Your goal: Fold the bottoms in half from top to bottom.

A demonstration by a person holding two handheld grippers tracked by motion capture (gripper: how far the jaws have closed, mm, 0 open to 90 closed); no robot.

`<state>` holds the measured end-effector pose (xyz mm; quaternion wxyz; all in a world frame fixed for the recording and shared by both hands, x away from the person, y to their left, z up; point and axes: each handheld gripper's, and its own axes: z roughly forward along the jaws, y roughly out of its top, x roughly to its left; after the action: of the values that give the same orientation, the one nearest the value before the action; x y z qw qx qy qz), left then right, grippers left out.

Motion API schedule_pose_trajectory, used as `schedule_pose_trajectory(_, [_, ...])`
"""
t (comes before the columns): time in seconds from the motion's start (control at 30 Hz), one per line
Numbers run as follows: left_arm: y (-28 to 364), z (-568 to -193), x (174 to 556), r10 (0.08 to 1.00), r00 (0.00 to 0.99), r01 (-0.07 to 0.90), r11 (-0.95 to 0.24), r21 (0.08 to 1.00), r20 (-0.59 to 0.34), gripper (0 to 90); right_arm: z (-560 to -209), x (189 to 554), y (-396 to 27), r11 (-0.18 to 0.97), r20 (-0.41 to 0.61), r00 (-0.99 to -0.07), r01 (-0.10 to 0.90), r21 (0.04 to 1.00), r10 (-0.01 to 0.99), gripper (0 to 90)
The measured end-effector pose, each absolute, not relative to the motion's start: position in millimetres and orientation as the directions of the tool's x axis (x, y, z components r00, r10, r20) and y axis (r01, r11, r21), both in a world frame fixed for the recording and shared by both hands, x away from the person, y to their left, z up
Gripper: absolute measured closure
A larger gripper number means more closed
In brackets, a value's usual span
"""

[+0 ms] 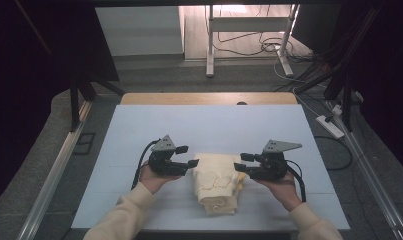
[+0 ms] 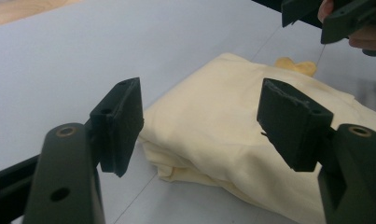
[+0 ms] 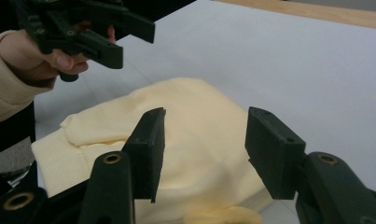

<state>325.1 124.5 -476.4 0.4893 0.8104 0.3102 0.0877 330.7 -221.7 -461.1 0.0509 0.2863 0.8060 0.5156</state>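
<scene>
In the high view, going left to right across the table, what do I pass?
Left hand → left gripper → folded cream garment → right gripper → right hand, all over the pale blue table cover.

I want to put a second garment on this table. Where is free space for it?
The white table cover is bare behind the folded cream garment, up to the wooden edge, and at both side margins. The middle front is crowded: left gripper and right gripper flank the garment.
</scene>
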Motion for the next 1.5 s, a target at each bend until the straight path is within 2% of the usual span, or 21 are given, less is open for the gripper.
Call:
schedule_pose_trajectory(0.57, [124.3, -476.4, 324.4, 0.591, 0.791, 0.417, -0.333, 0.846, -0.157, 31.2, -462.5, 295.5, -193.3, 0.417, 0.197, -0.887, 0.379, 0.826, 0.417, 45.9])
schedule_pose_trajectory(0.93, [123.8, -477.4, 324.9, 0.588, 0.792, 0.426, -0.339, 0.839, -0.165, 30.9, -468.0, 277.6, -195.5, 0.450, 0.200, -0.898, 0.376, 0.810, 0.391, 42.4])
schedule_pose_trajectory(1.27, [122.7, -478.8, 325.3, 0.582, 0.795, 0.434, -0.350, 0.830, -0.170, 30.9, -480.9, 270.5, -186.6, 0.528, 0.151, -0.912, 0.350, 0.774, 0.383, 37.3])
schedule_pose_trajectory(1.33, [122.6, -479.1, 325.7, 0.583, 0.794, 0.436, -0.350, 0.829, -0.172, 30.9, -485.4, 270.9, -183.2, 0.551, 0.134, -0.913, 0.344, 0.760, 0.385, 37.6])
schedule_pose_trajectory(1.5, [121.6, -479.1, 325.0, 0.582, 0.795, 0.435, -0.352, 0.829, -0.170, 30.9, -494.0, 274.3, -179.5, 0.582, 0.103, -0.916, 0.329, 0.744, 0.387, 50.0])
